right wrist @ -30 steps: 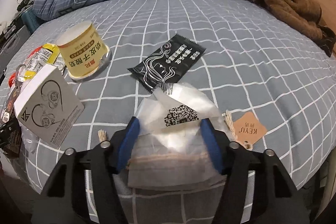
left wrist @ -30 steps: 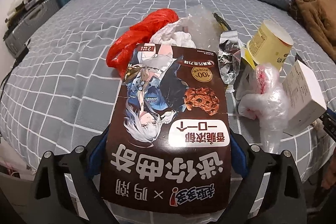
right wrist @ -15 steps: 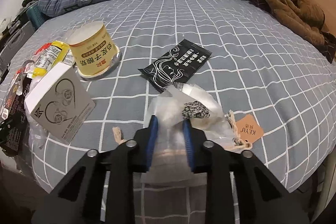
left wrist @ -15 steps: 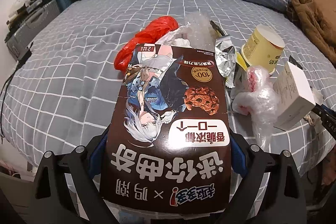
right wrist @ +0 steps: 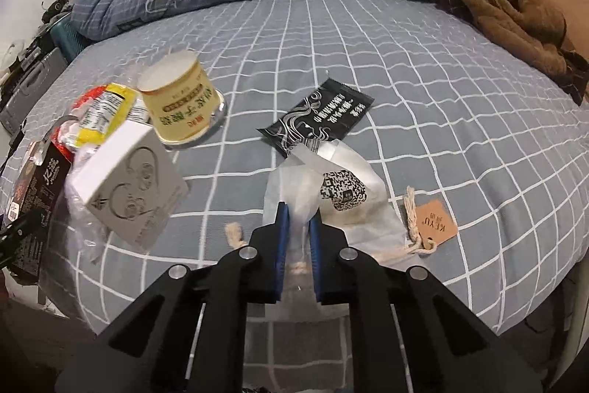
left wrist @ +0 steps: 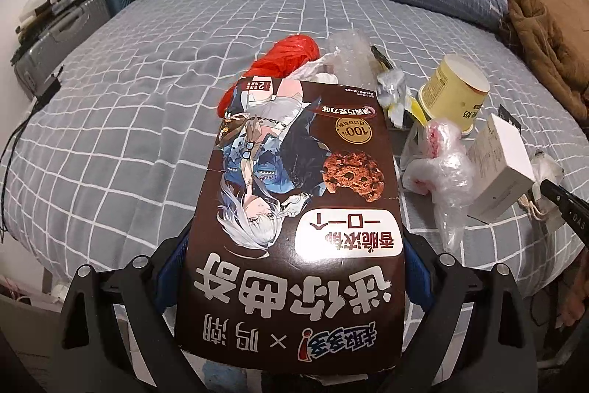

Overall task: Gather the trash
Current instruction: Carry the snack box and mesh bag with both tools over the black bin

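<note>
Two grippers each hold trash over the grey checked bed point(right wrist: 423, 69). The left gripper point(left wrist: 291, 267) has its fingers clamped on a large brown cardboard cookie box point(left wrist: 294, 209) beside a red plastic bag point(left wrist: 283, 61). Rightward lie a yellow paper cup point(right wrist: 176, 105), a white earphone box point(right wrist: 129, 186) and a black foil sachet point(right wrist: 320, 116). The right gripper point(right wrist: 298, 227) has its fingers pinching a translucent plastic bag point(right wrist: 331, 186), near a brown paper tag point(right wrist: 436, 221).
</note>
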The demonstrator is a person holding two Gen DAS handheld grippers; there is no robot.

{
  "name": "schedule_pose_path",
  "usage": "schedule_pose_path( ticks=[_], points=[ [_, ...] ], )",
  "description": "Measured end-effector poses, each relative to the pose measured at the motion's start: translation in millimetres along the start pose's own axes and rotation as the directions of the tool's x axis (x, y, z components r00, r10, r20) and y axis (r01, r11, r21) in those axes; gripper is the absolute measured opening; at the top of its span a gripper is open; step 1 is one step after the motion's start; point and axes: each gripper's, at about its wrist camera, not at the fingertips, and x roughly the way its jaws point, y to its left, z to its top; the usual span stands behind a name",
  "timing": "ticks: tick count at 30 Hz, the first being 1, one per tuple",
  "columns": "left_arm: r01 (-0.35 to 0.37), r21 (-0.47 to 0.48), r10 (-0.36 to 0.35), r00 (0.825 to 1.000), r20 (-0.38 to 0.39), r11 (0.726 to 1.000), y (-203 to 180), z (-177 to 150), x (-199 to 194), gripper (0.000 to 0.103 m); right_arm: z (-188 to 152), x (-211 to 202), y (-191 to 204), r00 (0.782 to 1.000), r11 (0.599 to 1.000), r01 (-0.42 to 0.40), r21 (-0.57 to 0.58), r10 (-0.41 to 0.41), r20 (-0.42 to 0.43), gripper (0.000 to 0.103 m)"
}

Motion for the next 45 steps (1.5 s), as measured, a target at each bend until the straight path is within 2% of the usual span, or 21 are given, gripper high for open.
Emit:
schedule_pose_path(
  ticks=[18,29,36,45],
  points=[
    [0.003,-0.003,-0.003,0.999,0.037,1.000,4,-16,-28,0.090,-9,-55,35,0.997,0.998,-0.040,-0.041,0.043,0.069,0.011],
    [0.052,-0.003,-0.052,0.997,0.054,0.999,1,-49,-55,0.090,-38,-88,68,0.990,0.993,-0.089,-0.078,0.097,0.101,0.011],
    [0.055,-0.018,-0.054,0.997,0.047,0.998,3,-74,-62,0.090,-57,-106,86,0.986,0.990,-0.101,-0.099,0.113,0.123,0.011],
    [0.050,-0.030,-0.049,0.998,0.044,0.998,10,-99,-73,0.090,-79,-122,100,0.984,0.987,-0.128,-0.100,0.139,0.110,0.011]
  ],
)
